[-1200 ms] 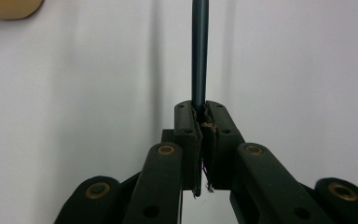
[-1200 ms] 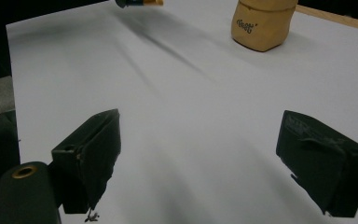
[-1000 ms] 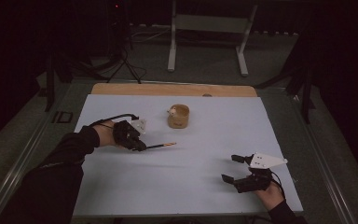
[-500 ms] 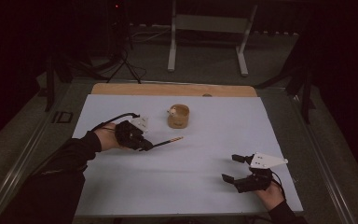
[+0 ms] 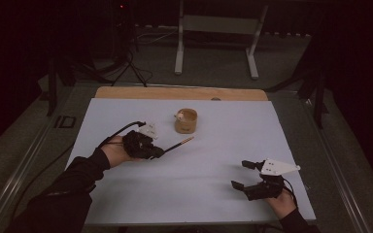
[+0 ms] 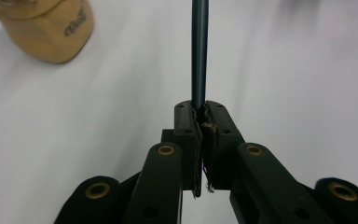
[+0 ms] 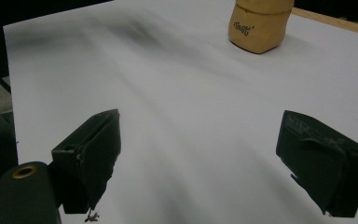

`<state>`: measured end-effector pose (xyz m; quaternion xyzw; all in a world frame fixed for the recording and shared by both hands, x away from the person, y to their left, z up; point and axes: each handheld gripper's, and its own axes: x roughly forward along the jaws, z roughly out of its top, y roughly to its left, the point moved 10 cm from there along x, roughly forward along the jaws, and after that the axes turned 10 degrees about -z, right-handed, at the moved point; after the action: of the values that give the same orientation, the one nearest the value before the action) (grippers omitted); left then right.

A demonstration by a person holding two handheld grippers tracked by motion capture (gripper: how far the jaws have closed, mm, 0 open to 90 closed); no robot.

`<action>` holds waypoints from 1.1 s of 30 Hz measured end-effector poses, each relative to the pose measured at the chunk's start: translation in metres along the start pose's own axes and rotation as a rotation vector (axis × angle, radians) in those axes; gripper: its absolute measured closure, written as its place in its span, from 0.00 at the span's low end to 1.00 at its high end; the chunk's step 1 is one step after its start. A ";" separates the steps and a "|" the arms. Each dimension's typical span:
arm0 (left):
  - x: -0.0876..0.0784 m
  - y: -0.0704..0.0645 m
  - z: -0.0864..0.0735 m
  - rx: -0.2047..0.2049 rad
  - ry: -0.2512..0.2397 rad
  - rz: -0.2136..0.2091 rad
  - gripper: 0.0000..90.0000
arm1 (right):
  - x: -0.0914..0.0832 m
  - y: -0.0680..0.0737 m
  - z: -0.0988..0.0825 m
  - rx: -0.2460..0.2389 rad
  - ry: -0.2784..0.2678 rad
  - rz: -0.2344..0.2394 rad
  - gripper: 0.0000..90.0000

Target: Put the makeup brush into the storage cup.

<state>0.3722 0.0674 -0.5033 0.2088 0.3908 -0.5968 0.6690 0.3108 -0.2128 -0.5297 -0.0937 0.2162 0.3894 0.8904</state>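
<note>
Figure: high view with both gripper views. A slim dark rod with a pale wooden tip, pencil- or brush-like, is clamped at its near end between the jaws of my left gripper. In the left gripper view the rod rises straight up from between my two black pads, which press together on it with no gap beyond the rod itself. In the high view it juts out level or slightly raised, its pale tip pointing toward a squat tan wooden cup and stopping short of it; whether the tip clears the surface I cannot tell.

The cup stands upright near the far middle of the white table sheet, with something small and pale at its rim, too small to identify. It bears dark lettering on its side, visible in the right gripper view and at the corner of the left gripper view.

My right gripper rests low near the front right corner of the sheet, well apart from rod and cup, jaws spread wide and empty; its fingertips frame bare sheet.

Progress, as I judge it: the rod is picked up and aimed at the cup. Carrying it over the rim, lowering it in and letting go are not yet done.
</note>
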 end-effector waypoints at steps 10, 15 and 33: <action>0.005 -0.018 0.004 -0.023 -0.069 -0.017 0.95 | 0.000 -0.001 0.002 -0.005 -0.007 -0.012 0.15; 0.006 -0.024 0.009 -0.057 -0.157 -0.011 0.95 | -0.001 -0.001 0.003 -0.005 -0.012 -0.013 0.15; 0.017 -0.028 0.009 -0.210 -0.375 0.030 0.95 | 0.000 -0.001 0.004 -0.017 -0.013 -0.026 0.16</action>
<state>0.3476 0.0446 -0.5061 0.0289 0.3164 -0.5712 0.7568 0.3126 -0.2124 -0.5261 -0.1016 0.2060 0.3801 0.8960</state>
